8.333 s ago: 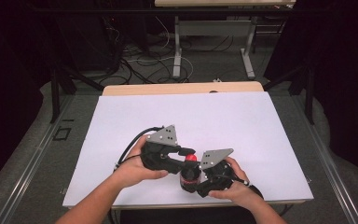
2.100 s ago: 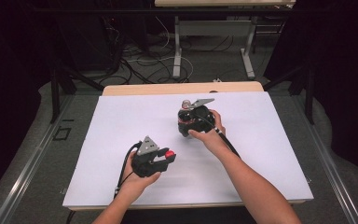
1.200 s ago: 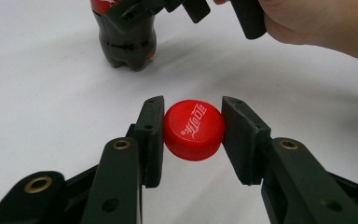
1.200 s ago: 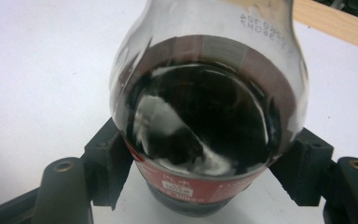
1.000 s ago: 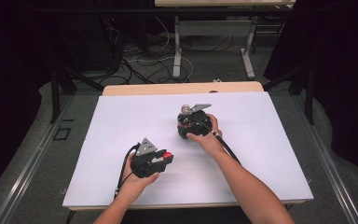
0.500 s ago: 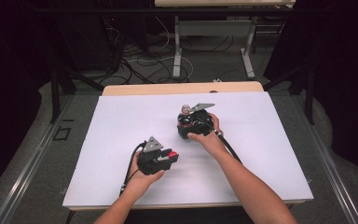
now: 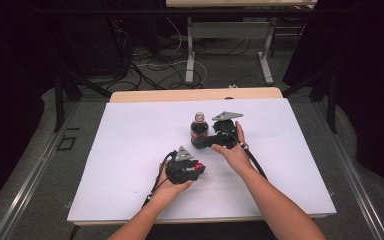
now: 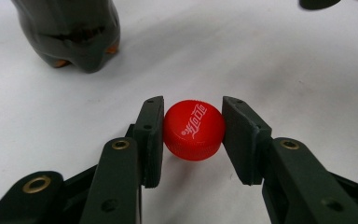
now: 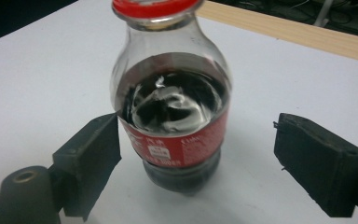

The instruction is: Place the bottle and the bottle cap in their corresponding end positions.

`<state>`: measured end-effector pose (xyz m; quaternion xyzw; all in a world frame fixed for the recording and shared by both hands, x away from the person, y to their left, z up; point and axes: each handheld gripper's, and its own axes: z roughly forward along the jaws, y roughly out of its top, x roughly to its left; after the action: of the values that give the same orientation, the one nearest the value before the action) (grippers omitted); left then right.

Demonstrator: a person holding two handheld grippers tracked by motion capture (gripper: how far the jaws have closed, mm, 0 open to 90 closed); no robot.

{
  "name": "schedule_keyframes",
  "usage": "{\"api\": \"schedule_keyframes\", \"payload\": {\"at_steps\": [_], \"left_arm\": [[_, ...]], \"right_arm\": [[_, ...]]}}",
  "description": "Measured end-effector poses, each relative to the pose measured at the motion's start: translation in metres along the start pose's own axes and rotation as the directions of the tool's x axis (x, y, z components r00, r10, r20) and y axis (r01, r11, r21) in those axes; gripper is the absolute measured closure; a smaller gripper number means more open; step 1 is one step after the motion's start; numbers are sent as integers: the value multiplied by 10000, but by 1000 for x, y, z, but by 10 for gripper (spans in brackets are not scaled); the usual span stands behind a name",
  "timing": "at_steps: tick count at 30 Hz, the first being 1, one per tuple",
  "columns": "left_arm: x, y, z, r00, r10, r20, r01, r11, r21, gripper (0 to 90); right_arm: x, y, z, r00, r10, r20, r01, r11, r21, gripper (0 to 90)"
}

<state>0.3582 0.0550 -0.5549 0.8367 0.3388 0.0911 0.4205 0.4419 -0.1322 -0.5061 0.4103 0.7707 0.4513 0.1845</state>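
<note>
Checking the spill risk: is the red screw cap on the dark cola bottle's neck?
No: the red screw cap sits clamped in the left gripper, away from the open cola bottle.

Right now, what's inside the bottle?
The bottle holds dark liquid up to about its shoulder, with clear space above. It stands uncapped: the red cap is clamped in the left hand-held gripper. The red label hides the liquid behind it.
</note>
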Motion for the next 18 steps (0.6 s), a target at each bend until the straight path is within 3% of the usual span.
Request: {"api": "schedule_keyframes", "payload": {"at_steps": [7, 13, 18], "left_arm": [[-1, -3, 11, 10000, 45, -10, -44, 9986, 529, 559], [1, -2, 8, 9998, -108, -171, 118, 9980, 614, 451], [3, 0, -3, 9995, -167, -286, 177, 9992, 355, 351]], "right_arm": [[-7, -2, -14, 9991, 12, 425, -14, 10000, 42, 114], [-5, -1, -24, 9989, -143, 451, 147, 9999, -85, 104], [-1, -2, -32, 9990, -180, 414, 186, 9997, -137, 56]]}}
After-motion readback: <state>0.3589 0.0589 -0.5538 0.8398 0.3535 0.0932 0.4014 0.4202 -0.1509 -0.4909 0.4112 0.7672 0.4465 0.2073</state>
